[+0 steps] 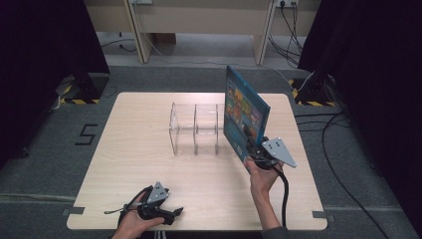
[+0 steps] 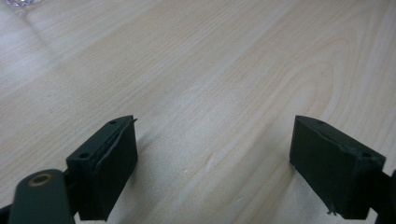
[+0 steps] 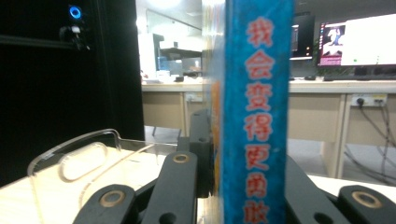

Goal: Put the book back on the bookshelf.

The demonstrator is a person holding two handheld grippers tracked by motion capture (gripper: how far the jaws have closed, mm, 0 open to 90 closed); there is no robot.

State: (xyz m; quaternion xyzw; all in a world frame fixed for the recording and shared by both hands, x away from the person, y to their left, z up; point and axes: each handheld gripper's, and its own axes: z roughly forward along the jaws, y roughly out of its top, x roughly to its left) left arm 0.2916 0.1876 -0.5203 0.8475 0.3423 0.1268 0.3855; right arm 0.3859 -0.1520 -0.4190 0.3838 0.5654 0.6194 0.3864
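Note:
A thin blue book (image 1: 244, 113) with a colourful cover is held upright above the table's right half, my right gripper (image 1: 255, 149) shut on its lower edge. In the right gripper view its blue spine (image 3: 257, 107) with red characters stands straight up between the jaws. A clear acrylic rack (image 1: 195, 128) with upright dividers stands at the table's middle, just left of the book; its curved end (image 3: 84, 158) shows at the lower left. My left gripper (image 1: 171, 213) rests open near the front edge, its fingers (image 2: 109, 165) wide apart over bare wood.
The light wooden table (image 1: 139, 164) has open surface to the left and front. Black curtains flank both sides, with stands and cables on the grey floor. Desks and monitors (image 3: 355, 44) stand beyond the far edge.

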